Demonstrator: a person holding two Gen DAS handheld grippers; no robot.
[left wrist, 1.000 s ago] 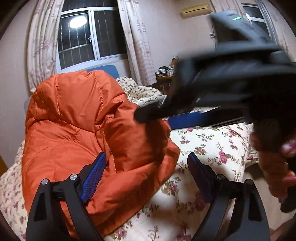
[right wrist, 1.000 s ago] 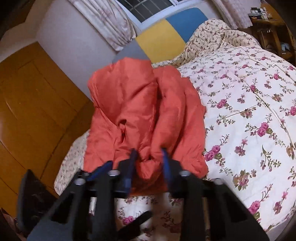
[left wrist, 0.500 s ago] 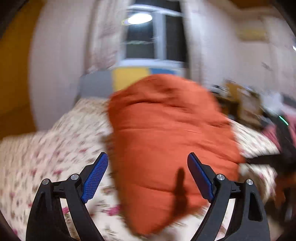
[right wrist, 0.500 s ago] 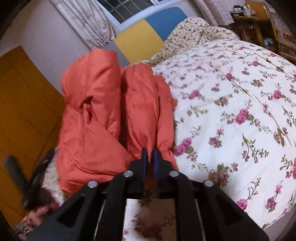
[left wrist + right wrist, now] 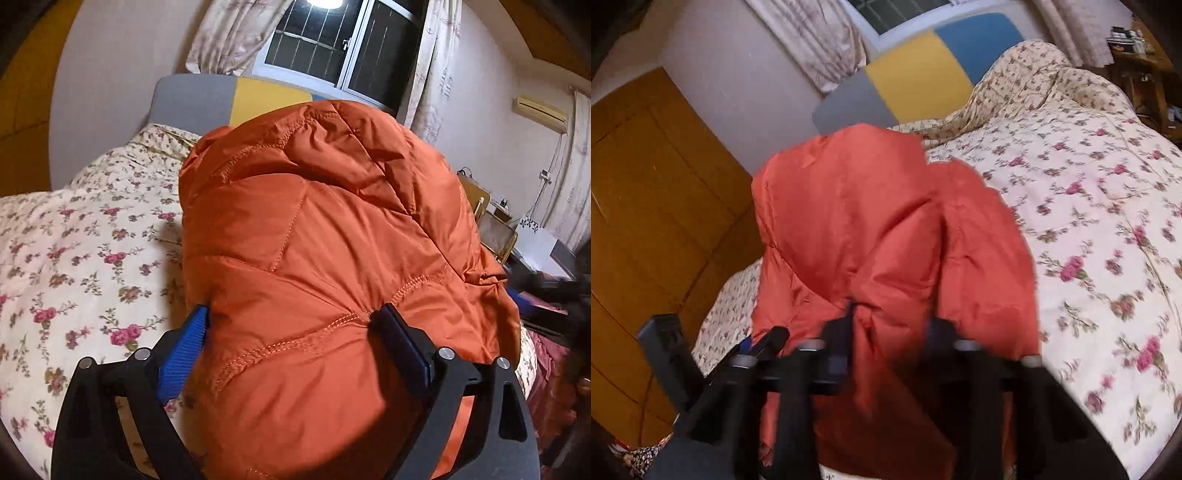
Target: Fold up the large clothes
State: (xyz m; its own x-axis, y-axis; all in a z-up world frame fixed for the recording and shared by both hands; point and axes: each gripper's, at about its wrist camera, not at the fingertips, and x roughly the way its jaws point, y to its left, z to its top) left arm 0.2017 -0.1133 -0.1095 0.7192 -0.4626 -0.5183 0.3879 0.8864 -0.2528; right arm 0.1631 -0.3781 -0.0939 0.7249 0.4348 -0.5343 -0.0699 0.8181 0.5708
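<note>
A puffy orange quilted jacket stands bunched up on the floral bed, filling the left wrist view; it also shows in the right wrist view. My left gripper is open, its blue-padded fingers straddling a thick bulge of the jacket's near edge. My right gripper is blurred, its jaws apart on either side of a fold of the jacket's near edge. The other gripper shows at the lower left of the right wrist view.
The floral quilt covers the bed to the right of the jacket. A grey, yellow and blue headboard stands at the far end. A wooden wardrobe is at the left. A desk with clutter is at the right.
My left gripper swung around and moved in until the jacket's edge bulges between its fingers. My right gripper, shut on a fold half a second ago, has opened wider.
</note>
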